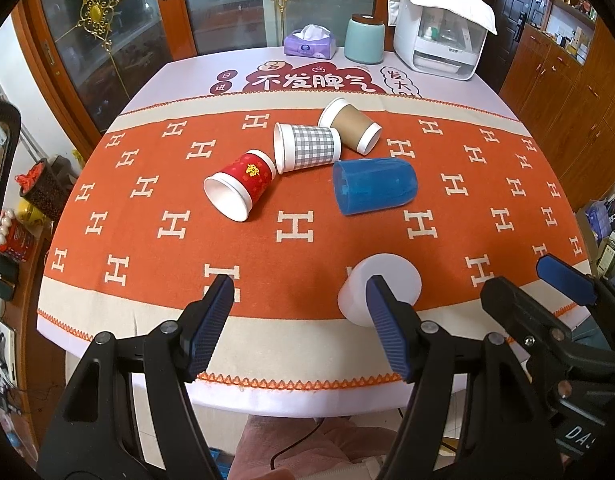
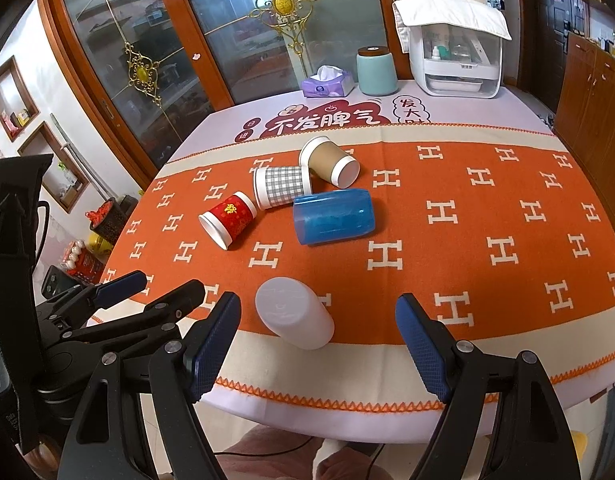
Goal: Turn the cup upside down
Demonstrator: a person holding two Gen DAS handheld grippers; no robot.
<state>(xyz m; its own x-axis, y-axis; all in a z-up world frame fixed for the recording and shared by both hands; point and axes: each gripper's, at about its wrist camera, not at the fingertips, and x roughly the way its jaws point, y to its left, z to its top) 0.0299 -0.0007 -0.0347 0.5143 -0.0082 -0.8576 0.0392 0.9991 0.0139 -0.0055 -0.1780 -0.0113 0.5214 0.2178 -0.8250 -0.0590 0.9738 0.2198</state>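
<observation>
While both tools hang over the near table edge: nothing held in either.
Left gripper [image 1: 297, 328]: jaws spread wide, blue ribbed pads apart, empty; near the white cup, not touching it as far as can be told.
Right gripper [image 2: 317, 350]: jaws spread wide, empty; white cup just ahead between the two pads, apart from both.
White cup [image 2: 293, 312]: standing upside down near the front of the orange cloth, closed base up, slightly tilted in the fisheye view.
Blue cup [image 1: 374, 185]: lying on its side mid-table, translucent, just beside the checked cup.
Checked cup [image 1: 307, 147]: on its side, mouth toward the left, touching or nearly touching the brown cup behind it.
Brown cup [image 1: 350, 125]: on its side, farthest back of the group.
Red cup [image 1: 240, 185]: on its side, open mouth facing the near left.
Tablecloth [image 1: 147, 240]: orange with white H marks, cream borders.
Far edge: tissue box [image 1: 309, 43], teal canister [image 1: 364, 39], white appliance [image 1: 439, 28] with a cloth on top.
</observation>
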